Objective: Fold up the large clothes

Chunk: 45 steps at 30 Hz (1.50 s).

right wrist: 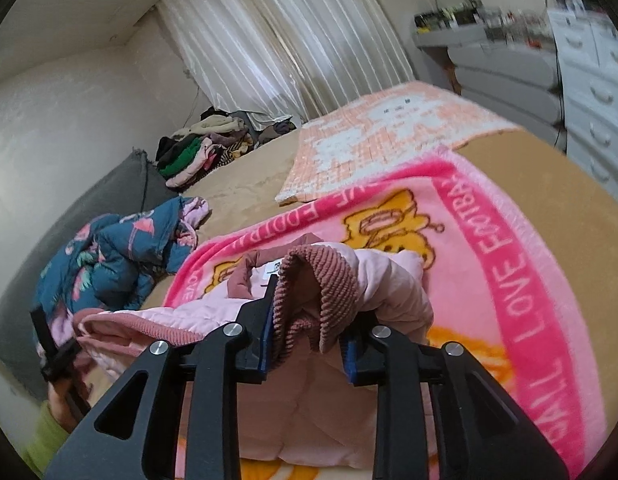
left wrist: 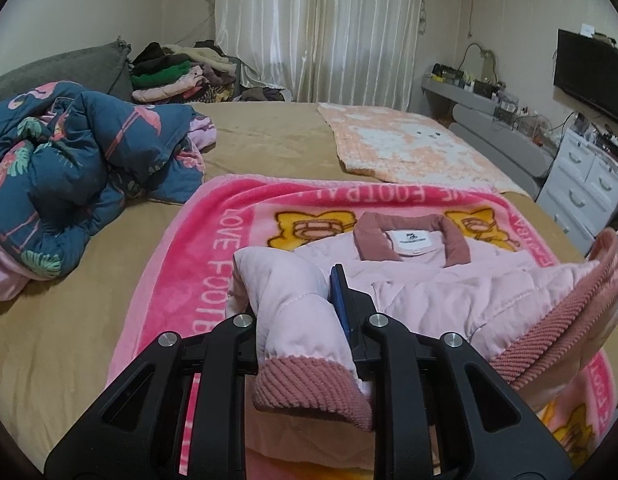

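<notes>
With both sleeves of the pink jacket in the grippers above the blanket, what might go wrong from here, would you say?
1. The right gripper has only the bunched ribbed cuff between its fingers; it may slip out before the sleeve is laid across.
2. The left gripper holds a thick puffy sleeve, so the fold may spring back open.
3. The fleecy pink blanket under the pink jacket may drag and wrinkle with it.

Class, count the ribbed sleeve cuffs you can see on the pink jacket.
2: one cuff sits in the left hand-held gripper, the other in the right hand-held gripper.
</notes>
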Tool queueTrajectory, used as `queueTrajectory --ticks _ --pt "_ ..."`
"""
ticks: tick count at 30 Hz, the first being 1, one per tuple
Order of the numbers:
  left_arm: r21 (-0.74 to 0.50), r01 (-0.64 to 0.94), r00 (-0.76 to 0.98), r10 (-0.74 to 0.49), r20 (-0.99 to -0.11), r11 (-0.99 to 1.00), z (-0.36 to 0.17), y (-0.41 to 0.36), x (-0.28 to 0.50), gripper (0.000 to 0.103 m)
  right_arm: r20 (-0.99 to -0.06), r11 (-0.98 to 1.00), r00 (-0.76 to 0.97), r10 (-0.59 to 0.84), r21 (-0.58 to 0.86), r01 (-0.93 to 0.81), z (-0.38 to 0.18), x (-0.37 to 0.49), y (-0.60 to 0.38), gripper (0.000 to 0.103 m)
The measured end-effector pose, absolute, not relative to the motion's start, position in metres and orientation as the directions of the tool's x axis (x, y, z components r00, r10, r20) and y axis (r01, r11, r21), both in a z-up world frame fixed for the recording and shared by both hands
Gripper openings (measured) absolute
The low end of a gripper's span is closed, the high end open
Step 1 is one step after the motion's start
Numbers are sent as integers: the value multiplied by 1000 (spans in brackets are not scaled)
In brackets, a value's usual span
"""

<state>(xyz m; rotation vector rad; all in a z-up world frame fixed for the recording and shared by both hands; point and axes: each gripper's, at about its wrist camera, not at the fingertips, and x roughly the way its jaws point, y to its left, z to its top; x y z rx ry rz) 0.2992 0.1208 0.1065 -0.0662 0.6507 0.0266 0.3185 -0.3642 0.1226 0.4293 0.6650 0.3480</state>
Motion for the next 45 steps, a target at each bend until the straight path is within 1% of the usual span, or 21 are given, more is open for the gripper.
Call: queueTrajectory --ticks 5,8,10,11,12,13,15,17,19,25,26,28,29,30,32,34,36,37,38,41,45 --pt "-43 -54 784 16 -621 998 96 122 311 15 -507 821 718 476 548 -157 111 330 -372 35" --pt "-40 -60 776 21 -630 997 88 124 316 15 -494 815 719 488 552 -174 111 330 -372 45" --pt "-43 -63 771 21 -636 997 83 125 319 15 -481 814 724 494 549 -191 111 328 -370 54" --pt "-45 -63 770 20 -638 997 82 126 321 15 -476 818 729 492 540 -199 111 326 -369 56" --pt "-47 -64 768 19 -640 997 80 126 323 15 -474 827 737 483 522 -207 112 324 -366 61" --pt "-49 -64 766 18 -643 997 78 126 324 15 -474 837 744 471 505 -208 112 322 -364 71" --pt "-49 -64 764 17 -646 997 75 126 327 15 -491 879 769 410 436 -190 112 318 -357 81" --pt "-53 -63 762 14 -648 997 73 126 329 16 -509 920 790 343 352 -173 111 313 -348 85" --pt "-59 -63 760 9 -650 996 71 125 332 17 -518 943 802 296 292 -160 108 310 -340 93" --pt "-69 -60 759 1 -652 996 68 122 336 25 -557 973 801 220 183 -141 89 310 -328 97" --pt "-75 -57 758 -6 -652 996 68 122 336 29 -565 979 801 200 155 -135 85 311 -326 97" --pt "-97 -46 759 -29 -650 994 70 122 335 44 -583 984 793 176 128 -125 76 314 -326 97" --pt "-117 -36 766 -48 -642 992 73 122 333 55 -594 986 787 165 117 -119 71 316 -327 97" --pt "-128 -29 770 -59 -636 991 76 121 330 61 -600 986 783 164 115 -118 67 315 -327 98" --pt "-137 -17 777 -73 -625 990 82 117 326 70 -622 986 765 167 119 -118 55 318 -330 98" --pt "-142 -11 782 -79 -619 990 88 114 321 74 -637 984 751 175 132 -118 47 321 -332 98" --pt "-165 3 789 -104 -605 986 96 112 314 85 -645 980 739 194 157 -121 39 322 -336 98" --pt "-166 4 800 -103 -591 986 102 110 309 87 -650 979 733 201 167 -121 35 322 -338 98" --pt "-155 2 812 -92 -577 988 106 109 305 94 -652 978 730 205 172 -121 35 321 -337 98" --pt "-105 3 841 -59 -537 994 123 104 294 94 -661 976 721 210 182 -117 28 321 -342 98" --pt "-97 7 857 -56 -512 995 136 107 281 94 -664 972 713 224 205 -114 26 317 -349 99"
